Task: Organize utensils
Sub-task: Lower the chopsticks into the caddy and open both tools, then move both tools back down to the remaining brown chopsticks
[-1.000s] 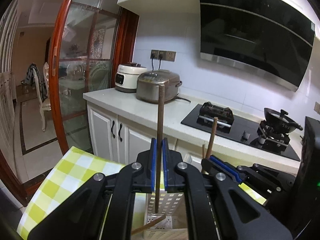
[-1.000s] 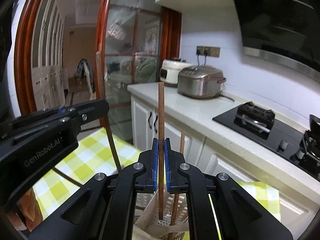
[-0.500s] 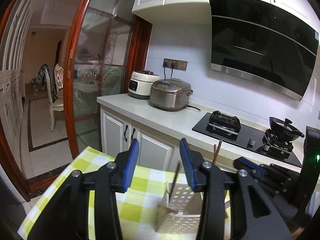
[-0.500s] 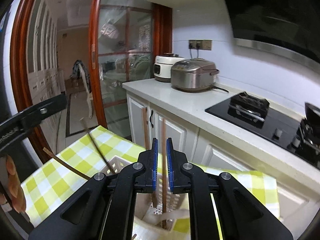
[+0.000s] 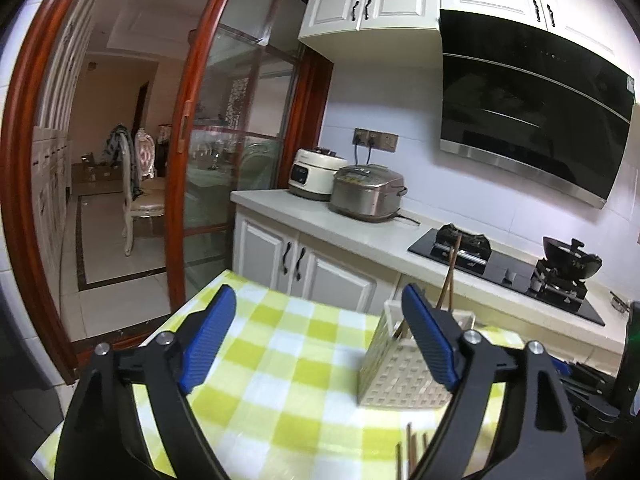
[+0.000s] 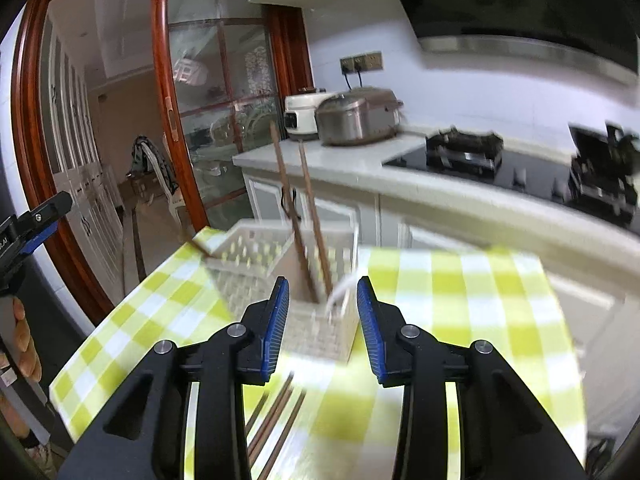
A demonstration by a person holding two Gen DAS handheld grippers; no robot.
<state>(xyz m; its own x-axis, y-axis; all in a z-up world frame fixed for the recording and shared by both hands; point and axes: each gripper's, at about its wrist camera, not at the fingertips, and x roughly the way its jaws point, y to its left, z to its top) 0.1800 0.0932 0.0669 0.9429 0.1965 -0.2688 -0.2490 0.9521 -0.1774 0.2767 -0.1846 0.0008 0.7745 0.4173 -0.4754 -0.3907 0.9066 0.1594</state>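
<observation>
A white perforated basket (image 5: 404, 372) (image 6: 256, 256) stands on the yellow-checked tablecloth (image 5: 280, 360). Brown chopsticks (image 6: 304, 216) (image 5: 450, 276) lean upright inside it. More loose chopsticks (image 6: 276, 420) (image 5: 408, 452) lie flat on the cloth in front of the basket. My left gripper (image 5: 320, 340) hovers left of the basket, its jaws opening wide with nothing between them. My right gripper (image 6: 323, 328) faces the basket from a short way back, its jaws opening too and holding nothing. The left gripper (image 6: 32, 224) also shows at the left edge of the right wrist view.
Behind the table runs a white counter (image 5: 320, 220) with two rice cookers (image 5: 368, 196) and a black gas hob (image 5: 500, 264). A red-framed glass sliding door (image 5: 188, 160) stands at the left. A person's fingers (image 6: 24, 332) show at the left edge.
Both grippers were shut on upright chopsticks over the basket; those chopsticks now stand in it. Both sets of jaws have opened and both grippers have drawn back from the basket.
</observation>
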